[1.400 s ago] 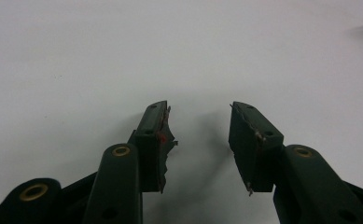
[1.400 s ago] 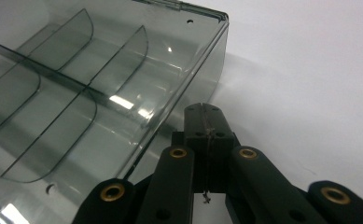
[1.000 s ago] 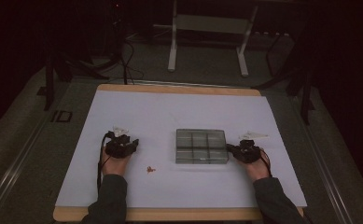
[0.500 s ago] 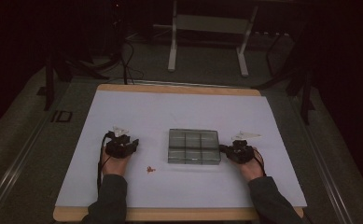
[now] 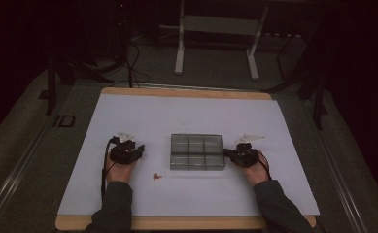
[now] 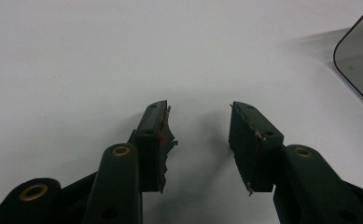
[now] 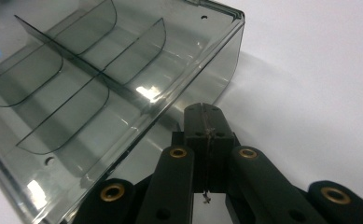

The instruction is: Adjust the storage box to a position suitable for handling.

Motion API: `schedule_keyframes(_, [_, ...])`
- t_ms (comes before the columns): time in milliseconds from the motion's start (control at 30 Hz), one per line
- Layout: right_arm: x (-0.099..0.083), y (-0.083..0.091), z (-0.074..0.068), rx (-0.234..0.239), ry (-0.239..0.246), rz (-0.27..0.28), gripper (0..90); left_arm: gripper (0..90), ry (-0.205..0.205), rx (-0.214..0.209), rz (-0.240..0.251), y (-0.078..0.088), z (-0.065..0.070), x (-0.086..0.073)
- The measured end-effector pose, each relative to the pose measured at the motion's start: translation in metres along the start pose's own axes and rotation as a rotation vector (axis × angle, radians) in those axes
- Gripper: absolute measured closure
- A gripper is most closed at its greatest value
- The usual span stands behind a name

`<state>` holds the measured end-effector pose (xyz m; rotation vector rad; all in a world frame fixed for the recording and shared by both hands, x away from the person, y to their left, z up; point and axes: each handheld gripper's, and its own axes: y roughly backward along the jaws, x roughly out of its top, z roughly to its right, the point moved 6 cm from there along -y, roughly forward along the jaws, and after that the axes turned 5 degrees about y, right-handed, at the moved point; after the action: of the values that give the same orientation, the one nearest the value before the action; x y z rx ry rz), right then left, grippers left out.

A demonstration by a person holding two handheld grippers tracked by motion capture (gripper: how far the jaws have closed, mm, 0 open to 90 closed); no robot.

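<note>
A smoky clear compartment box [image 5: 197,151] lies on the white table [image 5: 186,111], near its middle. My right gripper [image 5: 227,154] is shut with nothing between its jaws. Its closed tips sit against the box's right side wall. In the right gripper view the shut right gripper [image 7: 204,109] meets the wall of the box [image 7: 100,79], whose curved dividers show through the plastic. My left gripper [image 5: 139,151] rests to the left of the box, apart from it. In the left gripper view the left gripper [image 6: 200,109] stands open over bare table, and a corner of the box [image 6: 359,60] sits at the upper right.
A small reddish bit [image 5: 156,176] lies on the table between the left hand and the box's near-left corner. Beyond the table's far edge stands a white metal frame [image 5: 215,29] with cables on the dark floor.
The box has slid left across the table, with the shut right gripper following against its right wall. The left gripper has stayed put.
</note>
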<state>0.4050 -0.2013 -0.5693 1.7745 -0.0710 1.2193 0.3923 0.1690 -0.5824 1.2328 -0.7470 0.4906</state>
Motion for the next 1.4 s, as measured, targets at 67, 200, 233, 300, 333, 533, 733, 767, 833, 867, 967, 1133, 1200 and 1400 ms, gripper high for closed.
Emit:
schedule_keyframes(67, [0.0,0.0,0.0,0.0,0.0,0.0,90.0,57.7,0.0,0.0,0.0,0.0,0.0,0.0])
schedule_keyframes(200, [0.002,0.003,0.0,-0.009,0.012,0.003,90.0,57.6,0.0,0.0,0.0,0.0,0.0,0.0])
schedule_keyframes(233, [0.003,0.004,0.0,-0.012,0.013,0.005,90.0,57.6,0.0,0.0,0.0,0.0,0.0,0.0])
schedule_keyframes(300, [0.006,0.01,0.0,-0.018,0.011,0.017,90.0,57.6,-0.001,0.0,0.0,0.0,0.0,0.0])
schedule_keyframes(333, [0.008,0.012,0.0,-0.02,0.008,0.021,90.0,57.6,0.0,0.0,0.001,0.0,0.0,0.0])
schedule_keyframes(533, [0.012,0.02,-0.001,-0.004,0.006,0.028,89.4,57.6,-0.002,0.002,0.002,0.0,0.001,0.0])
schedule_keyframes(733, [0.018,0.026,-0.004,0.005,-0.002,0.047,89.4,57.6,-0.002,0.002,0.002,0.0,0.001,0.0])
schedule_keyframes(767, [0.02,0.028,-0.005,0.008,0.0,0.056,88.9,57.6,-0.002,0.002,0.002,0.0,0.001,0.0])
schedule_keyframes(833, [0.023,0.03,-0.007,0.015,-0.003,0.065,88.2,57.6,-0.002,0.002,0.002,0.0,0.001,0.0])
schedule_keyframes(867, [0.023,0.03,-0.007,0.015,-0.003,0.065,88.2,57.6,-0.002,0.003,0.002,0.0,0.001,0.0])
schedule_keyframes(967, [0.027,0.033,-0.012,0.026,0.011,0.076,88.2,57.6,-0.002,0.003,0.002,0.0,0.001,0.0])
schedule_keyframes(1133, [0.033,0.037,-0.021,0.05,0.025,0.095,88.4,57.6,-0.002,0.003,0.002,0.0,0.001,0.0])
schedule_keyframes(1200, [0.035,0.039,-0.026,0.064,0.03,0.102,88.4,57.5,-0.002,0.003,0.002,0.0,0.001,0.0])
schedule_keyframes(1400, [0.036,0.04,-0.033,0.085,0.031,0.105,90.0,57.5,-0.003,0.003,0.001,0.0,0.001,0.0])
